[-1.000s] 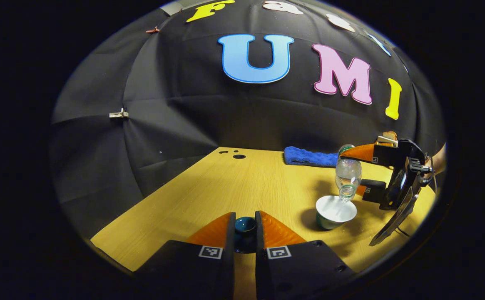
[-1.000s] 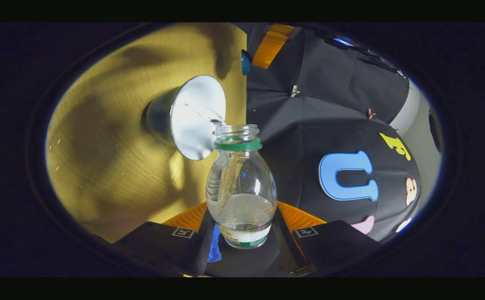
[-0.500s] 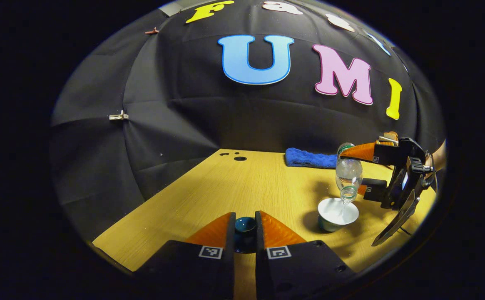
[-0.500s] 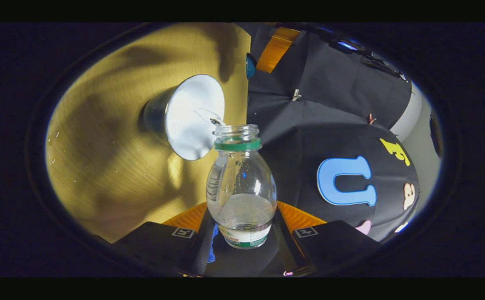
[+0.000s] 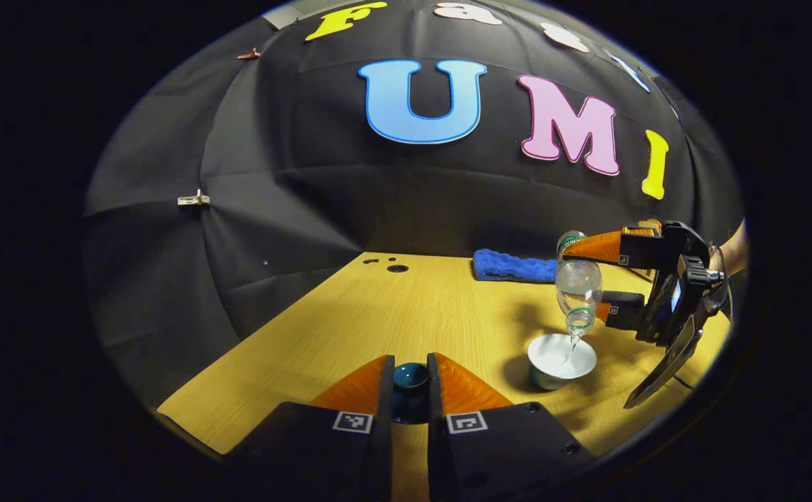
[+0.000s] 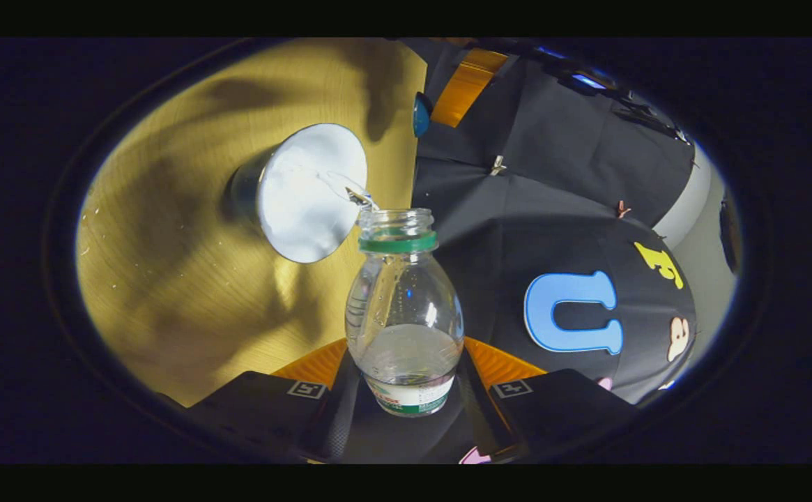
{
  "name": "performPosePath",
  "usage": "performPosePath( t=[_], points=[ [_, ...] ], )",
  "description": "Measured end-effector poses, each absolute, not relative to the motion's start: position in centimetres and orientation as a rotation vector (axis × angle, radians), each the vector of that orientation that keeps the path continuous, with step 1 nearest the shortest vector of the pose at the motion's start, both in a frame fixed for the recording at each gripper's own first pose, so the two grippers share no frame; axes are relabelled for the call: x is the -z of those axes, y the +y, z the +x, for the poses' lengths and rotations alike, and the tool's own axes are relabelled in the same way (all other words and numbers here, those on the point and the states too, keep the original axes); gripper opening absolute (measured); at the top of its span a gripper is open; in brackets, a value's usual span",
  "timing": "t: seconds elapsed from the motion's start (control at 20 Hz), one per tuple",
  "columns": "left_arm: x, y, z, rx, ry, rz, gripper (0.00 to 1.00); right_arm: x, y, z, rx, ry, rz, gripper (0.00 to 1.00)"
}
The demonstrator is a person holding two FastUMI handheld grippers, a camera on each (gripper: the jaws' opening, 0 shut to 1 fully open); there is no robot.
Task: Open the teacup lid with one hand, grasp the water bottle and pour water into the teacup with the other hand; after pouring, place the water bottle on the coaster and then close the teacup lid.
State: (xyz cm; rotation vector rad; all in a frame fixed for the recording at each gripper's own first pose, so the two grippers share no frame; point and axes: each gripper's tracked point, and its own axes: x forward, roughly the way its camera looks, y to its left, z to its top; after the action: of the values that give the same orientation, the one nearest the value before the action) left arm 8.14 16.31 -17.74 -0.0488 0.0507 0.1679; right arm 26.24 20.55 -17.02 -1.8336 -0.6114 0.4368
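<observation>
In the left gripper view, the left gripper [image 5: 410,380] is closed on the dark teal teacup lid [image 5: 410,376], pinched between its two fingers just above the wooden table [image 5: 378,314], well to the left of the pouring; if that pinch loosens, the small glazed lid could slip and drop to the wood, and it looks smooth enough to slide. Ahead and to the right of those fingers stands the teacup [image 5: 561,359], white inside, with the blue folded cloth [image 5: 517,265] lying beyond it near the wall; whether this cloth is the coaster, I cannot tell. Right of the cup, the right gripper [image 5: 597,279] clamps the clear water bottle [image 5: 578,286] tipped mouth-down, a thin stream falling into the cup. In the right gripper view the bottle [image 6: 404,307] sits firmly between the fingers, its open mouth just at the teacup's [image 6: 304,192] rim; the stream enters near the edge, so a slight drift away would likely spill water on the table, and prolonged tipping may overfill the cup.
</observation>
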Motion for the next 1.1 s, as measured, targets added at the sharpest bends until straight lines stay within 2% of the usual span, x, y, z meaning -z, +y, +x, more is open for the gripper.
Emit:
performPosePath(
  t=[0.2, 0.25, 0.3, 0.35, 0.4, 0.5, 0.55, 0.6, 0.85, 0.95, 1.0, 1.1],
  points=[
    [17.87, 16.74, 8.08, -0.175, 0.055, -0.049, 0.24, 17.09, 20.56, 26.02, -0.445, -0.635, -1.854, 0.71],
    [17.84, 16.79, 8.12, -0.175, 0.055, -0.048, 0.21, 17.08, 20.52, 26.01, -0.447, -0.641, -1.857, 0.71],
    [17.8, 16.76, 8.2, -0.174, 0.056, -0.046, 0.24, 16.97, 20.55, 26.04, -0.445, -0.649, -1.861, 0.71],
    [17.85, 16.75, 8.24, -0.173, 0.056, -0.045, 0.2, 17.06, 20.38, 26.13, -0.444, -0.647, -1.864, 0.71],
    [17.76, 16.78, 8.26, -0.173, 0.055, -0.043, 0.24, 16.9, 20.46, 26.31, -0.439, -0.646, -1.864, 0.71],
    [17.84, 16.76, 8.27, -0.172, 0.056, -0.04, 0.24, 16.84, 20.58, 26.44, -0.434, -0.647, -1.869, 0.71],
    [17.82, 16.72, 8.31, -0.171, 0.056, -0.039, 0.24, 16.9, 20.69, 26.29, -0.436, -0.65, -1.871, 0.75],
    [17.97, 16.75, 8.36, -0.17, 0.057, -0.038, 0.24, 17.01, 20.52, 26.33, -0.438, -0.652, -1.872, 0.71],
    [18.07, 16.92, 8.64, -0.175, 0.056, -0.037, 0.2, 16.93, 20.41, 26.33, -0.442, -0.665, -1.887, 0.71],
    [17.97, 16.81, 8.5, -0.174, 0.055, -0.033, 0.24, 16.9, 20.43, 26.54, -0.437, -0.675, -1.894, 0.75],
    [17.91, 16.84, 8.52, -0.173, 0.054, -0.031, 0.21, 17.09, 20.39, 26.4, -0.437, -0.676, -1.893, 0.71],
    [17.85, 16.78, 8.47, -0.174, 0.054, -0.027, 0.24, 17.14, 20.43, 26.13, -0.44, -0.682, -1.897, 0.71]
  ],
)
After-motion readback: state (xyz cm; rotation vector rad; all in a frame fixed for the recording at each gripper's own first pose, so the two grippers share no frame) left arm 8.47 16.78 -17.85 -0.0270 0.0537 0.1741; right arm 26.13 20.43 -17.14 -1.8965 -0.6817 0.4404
